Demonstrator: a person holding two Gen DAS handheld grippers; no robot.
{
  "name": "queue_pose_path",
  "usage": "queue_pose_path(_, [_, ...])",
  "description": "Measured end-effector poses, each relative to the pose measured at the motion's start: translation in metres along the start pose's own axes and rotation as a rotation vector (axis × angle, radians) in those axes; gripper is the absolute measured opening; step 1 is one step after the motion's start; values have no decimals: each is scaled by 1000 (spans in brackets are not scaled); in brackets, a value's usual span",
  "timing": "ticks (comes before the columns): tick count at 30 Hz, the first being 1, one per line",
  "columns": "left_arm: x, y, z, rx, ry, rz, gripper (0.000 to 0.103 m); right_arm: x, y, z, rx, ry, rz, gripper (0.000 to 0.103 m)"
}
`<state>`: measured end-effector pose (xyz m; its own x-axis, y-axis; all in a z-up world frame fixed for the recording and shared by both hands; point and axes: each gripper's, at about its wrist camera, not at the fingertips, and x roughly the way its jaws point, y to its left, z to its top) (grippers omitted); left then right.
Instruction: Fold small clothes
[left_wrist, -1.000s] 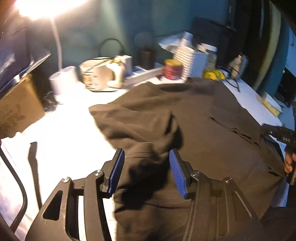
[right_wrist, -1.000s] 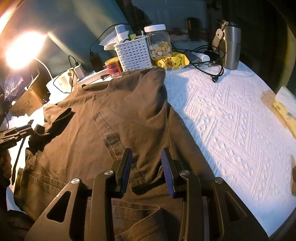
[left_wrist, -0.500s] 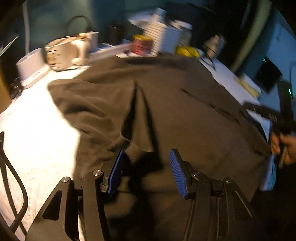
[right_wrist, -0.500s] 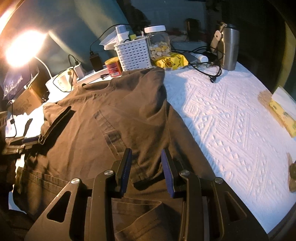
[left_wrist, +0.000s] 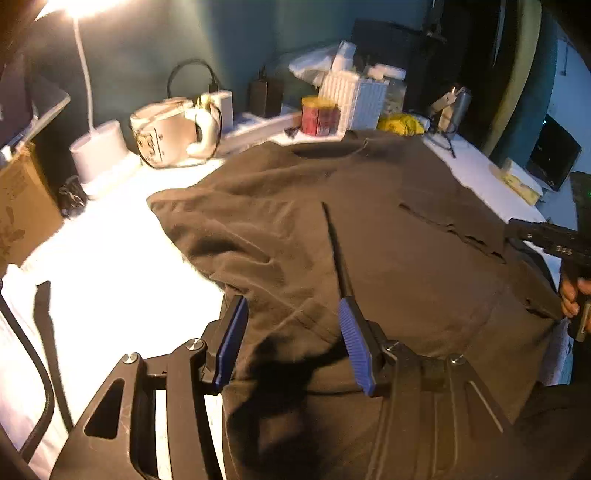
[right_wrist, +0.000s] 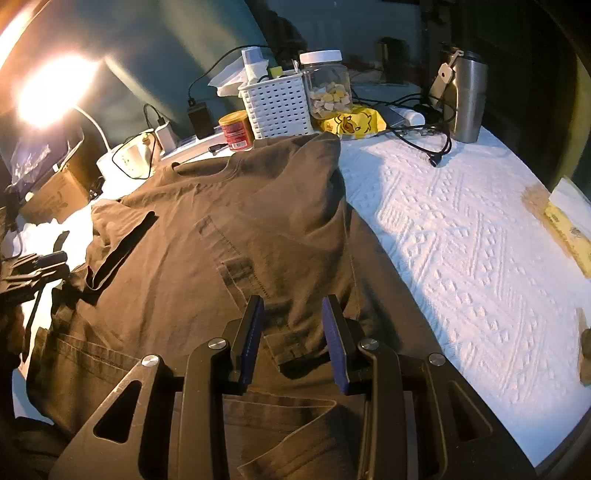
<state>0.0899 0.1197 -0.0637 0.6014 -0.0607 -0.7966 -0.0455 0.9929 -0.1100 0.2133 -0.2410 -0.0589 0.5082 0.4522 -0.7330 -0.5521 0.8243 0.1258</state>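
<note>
Two close wrist views, shared shirt (left_wrist: 388, 229)

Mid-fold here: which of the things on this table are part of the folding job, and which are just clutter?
Part of the job:
- dark T-shirt, spread flat
- left gripper
- right gripper

Just lying about:
- white basket
- snack jar
- red can
- steel tumbler
- yellow packet
- desk lamp

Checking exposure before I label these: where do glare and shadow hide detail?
Left wrist view: the desk lamp blows out the top-left corner and bleaches the white tablecloth, and the left gripper casts a black shadow on the brown T-shirt. Right wrist view: the lamp flares at upper left, the shirt's stitching stays readable, and straight edges bow near the rim.
</note>
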Motion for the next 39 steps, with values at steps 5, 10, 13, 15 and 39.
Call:
queue_pose_path(5, [20, -10, -7, 50, 87, -74, 51, -3, -2, -2, 10, -6, -9, 35])
queue_pose_path(10, [15, -30, -21, 118, 126, -117, 51, -2, -7, -4, 21, -1, -16, 35])
queue_pose_path(13, [14, -34, -28, 120, 151, -94, 51, -1, -6, -5, 15, 4, -9, 35])
queue_pose_path(15, [11, -39, -32, 126, 151, -92, 51, 0, -4, -5, 10, 7, -3, 35])
queue_pose_path(39, [24, -59, -20, 168, 136, -104, 51, 19, -8, -7, 27, 58, -15, 35])
